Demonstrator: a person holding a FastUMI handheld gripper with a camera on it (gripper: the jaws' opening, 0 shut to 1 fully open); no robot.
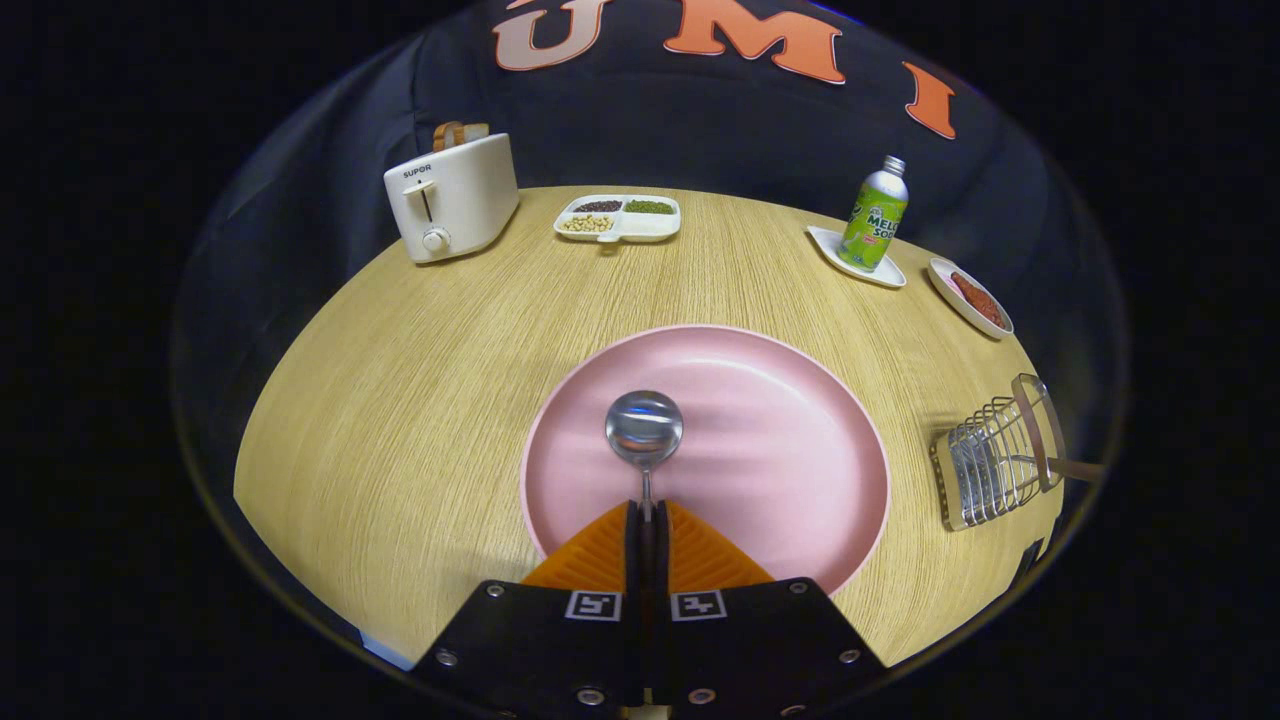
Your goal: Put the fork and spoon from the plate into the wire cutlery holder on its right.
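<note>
My gripper (646, 515) is shut on the handle of a shiny metal spoon (644, 428), whose bowl sticks out just ahead of the fingertips over a round pink plate (780, 440). The plate lies on the wooden table right under the fingers. To the plate's right stands the wire cutlery holder (995, 460) with a wooden rim, and a dark handle pokes out of its top. I cannot tell whether that handle belongs to the fork.
Beyond the plate, a white toaster (452, 195) with bread stands at the far left. A white divided tray (618, 217) of beans sits mid-back. A green soda bottle (874, 215) on a small white dish and a dish of red food (972, 297) lie back right.
</note>
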